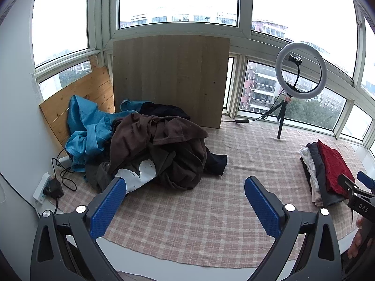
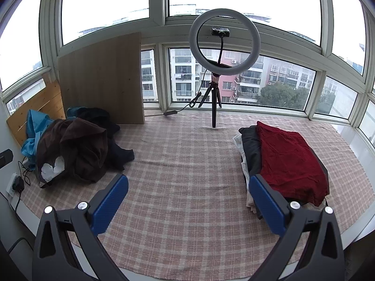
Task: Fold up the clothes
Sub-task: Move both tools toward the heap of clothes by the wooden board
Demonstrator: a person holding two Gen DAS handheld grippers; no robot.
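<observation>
A heap of unfolded clothes [image 1: 154, 149] lies at the left of the checked cloth [image 1: 211, 210]: a brown garment on top, blue fabric [image 1: 86, 131] behind it, dark pieces and a white print [image 1: 140, 173]. The same heap [image 2: 75, 149] shows at the left in the right wrist view. A folded stack topped by a red garment [image 2: 290, 161] sits on the right, also seen as the stack [image 1: 328, 173]. My left gripper [image 1: 185, 187] is open above the cloth, its left finger just in front of the heap. My right gripper [image 2: 188, 185] is open and holds nothing, its right finger beside the stack.
A ring light on a tripod [image 2: 223, 42] stands at the back by the windows, its cable on the sill. Wooden boards [image 1: 168, 77] lean behind the heap. A power strip with a plug and cords [image 1: 46, 187] lies at the far left. A hand [image 1: 361, 238] shows at the right edge.
</observation>
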